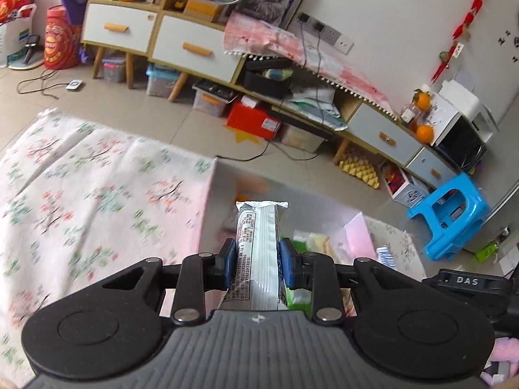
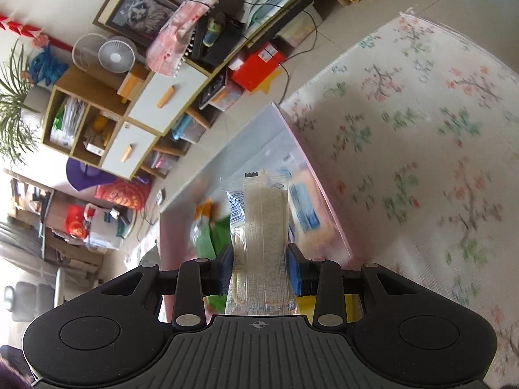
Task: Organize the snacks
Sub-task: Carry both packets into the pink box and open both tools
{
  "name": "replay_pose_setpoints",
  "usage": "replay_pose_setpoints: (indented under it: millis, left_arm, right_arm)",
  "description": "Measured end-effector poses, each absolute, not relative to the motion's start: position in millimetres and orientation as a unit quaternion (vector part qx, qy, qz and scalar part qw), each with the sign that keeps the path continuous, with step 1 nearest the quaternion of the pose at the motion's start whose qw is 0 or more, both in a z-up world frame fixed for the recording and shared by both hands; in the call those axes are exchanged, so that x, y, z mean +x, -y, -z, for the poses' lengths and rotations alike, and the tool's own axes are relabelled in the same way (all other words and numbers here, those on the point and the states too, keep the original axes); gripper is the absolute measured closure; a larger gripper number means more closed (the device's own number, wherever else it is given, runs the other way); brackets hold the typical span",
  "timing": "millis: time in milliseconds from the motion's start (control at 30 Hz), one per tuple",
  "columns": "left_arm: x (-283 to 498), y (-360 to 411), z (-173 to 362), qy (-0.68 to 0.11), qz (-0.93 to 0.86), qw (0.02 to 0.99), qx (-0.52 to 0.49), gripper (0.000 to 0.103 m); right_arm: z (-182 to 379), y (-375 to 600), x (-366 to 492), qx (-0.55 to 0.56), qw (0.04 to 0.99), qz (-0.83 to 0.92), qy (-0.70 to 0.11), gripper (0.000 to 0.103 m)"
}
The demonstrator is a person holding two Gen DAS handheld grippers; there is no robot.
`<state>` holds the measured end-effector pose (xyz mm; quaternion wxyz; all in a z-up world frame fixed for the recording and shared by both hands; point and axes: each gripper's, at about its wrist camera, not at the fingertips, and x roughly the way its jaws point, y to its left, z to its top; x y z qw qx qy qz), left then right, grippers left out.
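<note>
A white snack packet (image 1: 259, 246) is gripped upright in the left claw (image 1: 258, 264), above the near edge of a clear pink storage box (image 1: 214, 194). A transparent wafer packet (image 2: 262, 240) is clamped in the right claw (image 2: 261, 267) over the same box, among blurred snacks. Floral cloth (image 2: 421, 129) is seen beside the box's long edge.
</note>
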<state>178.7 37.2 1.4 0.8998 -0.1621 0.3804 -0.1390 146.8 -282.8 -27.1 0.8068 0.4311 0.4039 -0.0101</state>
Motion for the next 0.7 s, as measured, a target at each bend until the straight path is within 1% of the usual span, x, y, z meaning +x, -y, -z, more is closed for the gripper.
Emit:
replay_pose_setpoints:
  millis: [167,367,500,567,667,700]
  left_arm:
    - [198,-20,4,-0.381,0.146,0.903,-0.134,0.077]
    - [225,-7,11,-0.392,0.17,0.895,-0.129,0.077]
    - [239,11,13,-0.403,0.185,0.893,-0.07,0.077]
    - [245,18,15,-0.41,0.202,0.888,-0.046,0.078]
    - [249,28,21,-0.421,0.231,0.877,-0.014,0.09]
    - [251,30,22,-0.422,0.235,0.876,-0.007,0.09]
  right_arm:
    - [35,283,164,0.427,0.817,-0.002,-0.388,0.069]
    - [53,287,170,0.453,0.803,-0.006,-0.387,0.069]
    - [59,289,175,0.464,0.8,-0.012,-0.38,0.069]
    - [61,289,177,0.475,0.796,-0.016,-0.375,0.069]
    - [64,286,182,0.474,0.795,-0.021,-0.377,0.069]
    - [63,285,184,0.468,0.798,-0.022,-0.378,0.069]
